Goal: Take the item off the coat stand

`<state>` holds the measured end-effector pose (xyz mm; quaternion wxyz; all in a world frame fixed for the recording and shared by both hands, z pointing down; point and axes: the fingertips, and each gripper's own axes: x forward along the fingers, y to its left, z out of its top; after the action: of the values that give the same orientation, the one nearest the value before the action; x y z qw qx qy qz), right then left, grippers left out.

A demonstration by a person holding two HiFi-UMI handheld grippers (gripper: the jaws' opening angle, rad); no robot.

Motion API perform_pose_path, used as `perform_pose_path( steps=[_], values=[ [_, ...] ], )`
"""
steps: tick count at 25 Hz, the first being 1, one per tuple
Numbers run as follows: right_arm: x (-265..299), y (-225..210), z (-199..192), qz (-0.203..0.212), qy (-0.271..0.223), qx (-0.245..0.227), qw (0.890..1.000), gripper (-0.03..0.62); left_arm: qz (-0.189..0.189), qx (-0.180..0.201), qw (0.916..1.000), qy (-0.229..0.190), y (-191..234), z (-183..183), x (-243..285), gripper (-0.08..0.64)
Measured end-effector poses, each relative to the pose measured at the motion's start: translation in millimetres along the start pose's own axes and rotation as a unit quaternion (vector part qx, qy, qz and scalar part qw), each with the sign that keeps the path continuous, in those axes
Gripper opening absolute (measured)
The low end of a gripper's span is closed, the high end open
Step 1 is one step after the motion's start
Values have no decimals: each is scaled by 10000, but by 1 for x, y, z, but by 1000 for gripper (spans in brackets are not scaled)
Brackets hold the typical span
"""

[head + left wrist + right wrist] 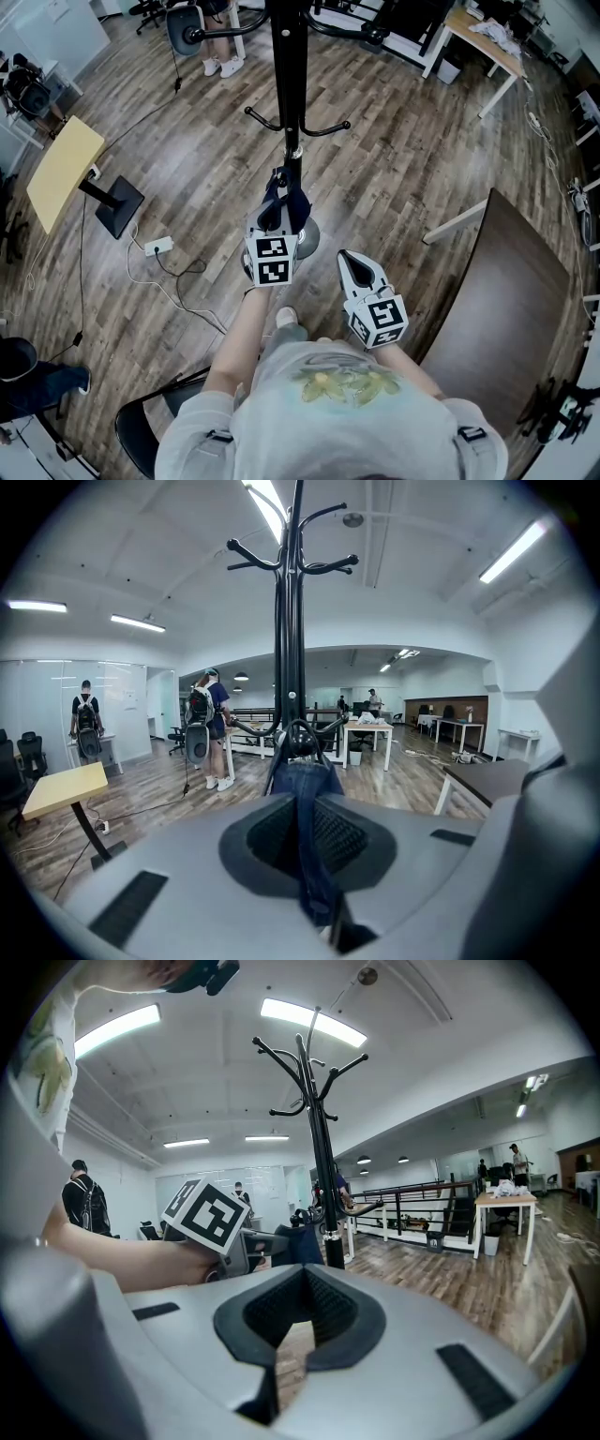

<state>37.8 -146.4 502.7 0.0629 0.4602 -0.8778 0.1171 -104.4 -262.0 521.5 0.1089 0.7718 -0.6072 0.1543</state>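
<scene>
Right gripper (354, 267) (292, 1335): held low beside the person's torso. Jaws stand a narrow slit apart with nothing between them; floor shows through the gap.

Left gripper (279, 208) (314, 855): reached ahead of the right one, up against the pole. Jaws pinched on a fold of the denim item (287, 201) (312, 794) (296, 1241), the cloth running down between the ribbed pads.

Denim item: dark blue, hanging on the low part of the coat stand (284, 84) (287, 630) (322, 1176), draped from a small hook ring (298, 738) at the pole. The cloth is not off the stand.

Coat stand: black pole, upright, curved hooks (281, 557) at top, all bare, plus 2 lower hooks (298, 127) in the head view. Round grey base (312, 239) on the wood-plank floor (394, 178).

To the right, near: brown table (506, 281). To the left, farther: yellow table (61, 169) on a black foot, white power strip (157, 246) with cord beside it.

Far: 2 people (206, 728) with backpacks, well apart from the stand; a white desk (367, 733) behind the pole.
</scene>
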Motion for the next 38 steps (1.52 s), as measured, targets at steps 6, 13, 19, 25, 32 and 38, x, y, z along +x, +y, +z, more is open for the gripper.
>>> perform_pose_path(
  steps=[6, 13, 19, 25, 32, 38],
  values=[
    [-1, -1, -1, 14, 1, -4, 10000, 6, 3, 17, 10000, -33, -2, 1, -2, 31],
    [0, 0, 0, 34, 14, -8, 10000, 6, -13, 35, 10000, -51, -1, 4, -6, 31],
    [-5, 3, -1, 61, 29, 14, 10000, 6, -6, 69, 9999, -78, -3, 7, -13, 31],
    [-5, 2, 1, 67, 27, 12, 10000, 6, -8, 95, 9999, -75, -3, 8, -17, 29],
    [-12, 7, -3, 97, 11, 10, 10000, 6, -4, 87, 9999, -122, -6, 6, -27, 29],
    [-16, 15, -4, 150, -22, -2, 9999, 6, -47, 106, 9998, -154, -6, 4, -39, 31]
  ],
)
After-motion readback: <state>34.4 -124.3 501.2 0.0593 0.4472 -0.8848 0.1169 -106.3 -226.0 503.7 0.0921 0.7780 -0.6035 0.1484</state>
